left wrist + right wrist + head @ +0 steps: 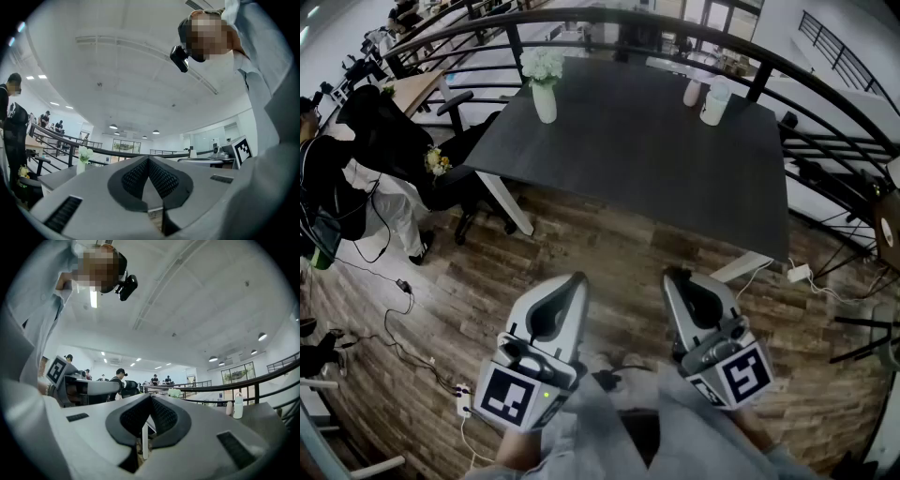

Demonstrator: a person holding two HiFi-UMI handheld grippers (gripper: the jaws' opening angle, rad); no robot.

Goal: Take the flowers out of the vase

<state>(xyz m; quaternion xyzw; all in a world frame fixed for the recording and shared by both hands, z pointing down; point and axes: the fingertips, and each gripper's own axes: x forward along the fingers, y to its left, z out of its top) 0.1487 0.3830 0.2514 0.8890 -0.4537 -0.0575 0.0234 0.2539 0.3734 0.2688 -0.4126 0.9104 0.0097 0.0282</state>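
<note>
Both tools are held level and low over the wooden floor (pixel 609 246), short of the bench (pixel 647 155). The left tongs (pixel 573 281) are clenched on nothing, their dark ribbed pads meeting at the tip. The right tongs (pixel 679 278), just beside them, are likewise pressed together and empty.

Beyond the tips lies a strip of bare floor, then the near edge of the dark bench. Well ahead of the left tongs and a little off to their left, at the bench's far corner, the white vase (pixel 544 101) stands upright with the pale flowers (pixel 543 64) in it, untouched. Ahead of the right tongs, at the opposite far corner, stand a white bottle (pixel 713 103) and a pink bottle (pixel 692 92), close together. A curved railing (pixel 609 17) runs behind the bench.

The task appears to be at its opening approach, with nothing yet gripped. The next move likely calls for carrying the tongs forward across the bench to the vase, spreading one pair and closing it on the stems, perhaps with the other pair steadying the vase as the bunch is lifted out.
</note>
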